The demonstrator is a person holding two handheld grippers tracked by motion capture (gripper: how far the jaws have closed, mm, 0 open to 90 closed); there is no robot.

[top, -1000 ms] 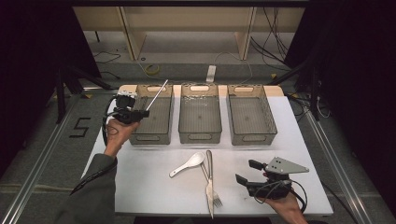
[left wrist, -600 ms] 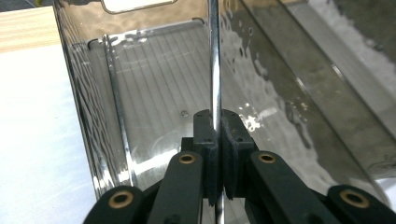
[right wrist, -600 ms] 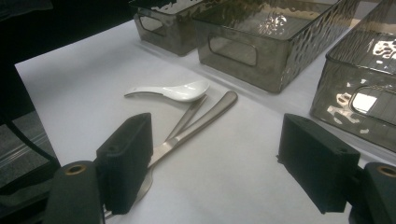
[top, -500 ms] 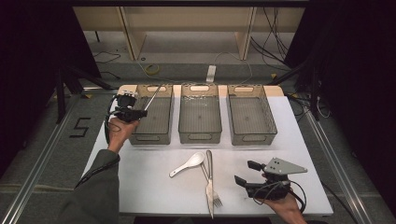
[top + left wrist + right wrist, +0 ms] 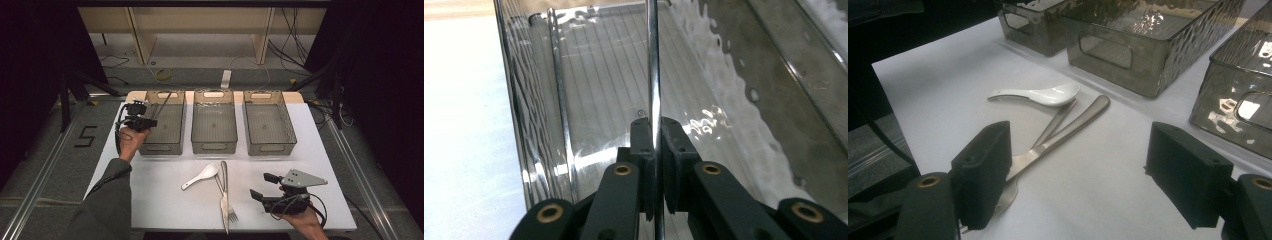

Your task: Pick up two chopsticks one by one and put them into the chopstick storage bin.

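A: What's the left gripper [image 5: 150, 122] got?

B: A thin shiny metal rod, a chopstick [image 5: 653, 75] by the look of it. The jaws are pinched tight on it, and it runs straight up between them in the left gripper view. From above it slants up and away over the left bin [image 5: 165, 121], its far end near the bin's back rim.

A: And the right gripper [image 5: 264, 186]?

B: Jaws wide apart, nothing between them. It sits low over the near right part of the white table [image 5: 150, 190], facing a white spoon [image 5: 1040, 94], a knife [image 5: 1068, 128] and a fork [image 5: 1020, 167] that lie touching one another.

A: Room to move?

B: The middle bin [image 5: 214, 121] and right bin [image 5: 269, 121] hold nothing, and all three stand side by side along the far edge. The table between the bins and the cutlery is bare.

A: Any change from a second ago?

B: The chopstick has dropped from above the left bin's corner down into it; the right gripper has stayed put.
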